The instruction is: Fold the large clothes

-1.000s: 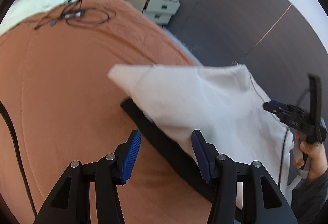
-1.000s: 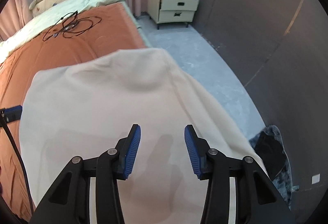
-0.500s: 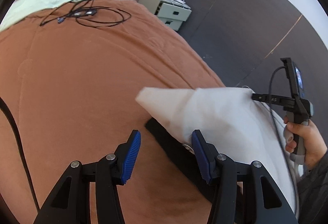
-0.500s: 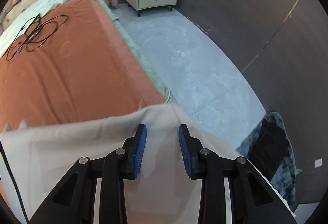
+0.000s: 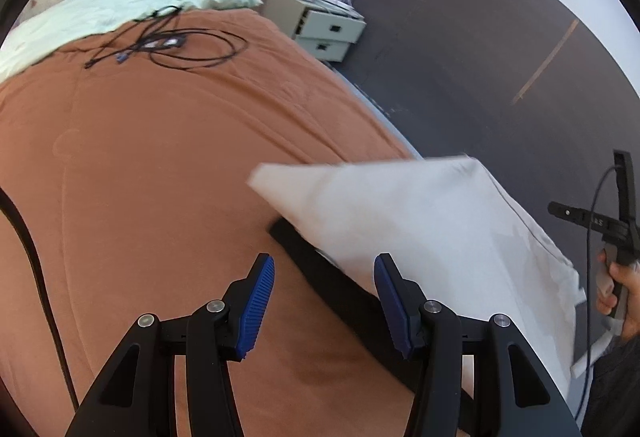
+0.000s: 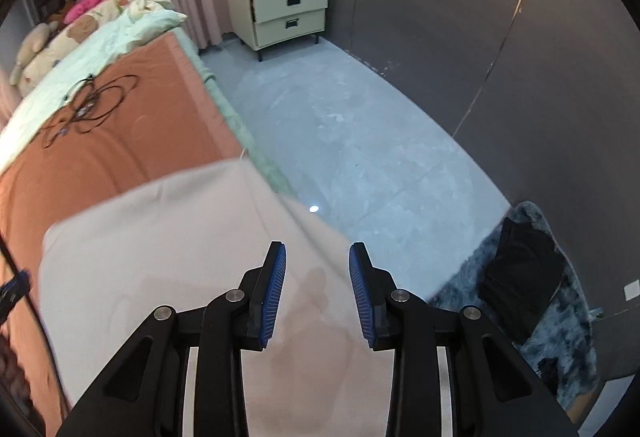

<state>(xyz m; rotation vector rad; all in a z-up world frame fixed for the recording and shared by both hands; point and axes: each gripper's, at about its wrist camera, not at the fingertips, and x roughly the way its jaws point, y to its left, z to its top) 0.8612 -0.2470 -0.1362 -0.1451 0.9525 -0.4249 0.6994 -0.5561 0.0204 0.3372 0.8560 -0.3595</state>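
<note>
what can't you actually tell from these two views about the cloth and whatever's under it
- Black item under the cream cloth, left wrist view: mostly covered by the cloth, so its kind is unclear.
- Cloth's near part, right wrist view: cut off by the frame bottom and fingers.
- Cloth's far edge, both views: motion-blurred.
- Garment type: undeterminable.

plenty of bare orange blanket (image 5: 168,165) ahead and left of the left gripper (image 5: 324,289), nothing on it until the tangle of black cables (image 5: 168,45) way up near the pillows. right side is taken up by the cream garment (image 5: 420,233) with a black strap (image 5: 332,281) poking out under it. past the bed edge there's open grey floor (image 6: 352,141), with the nightstand (image 6: 284,13) far back.
</note>
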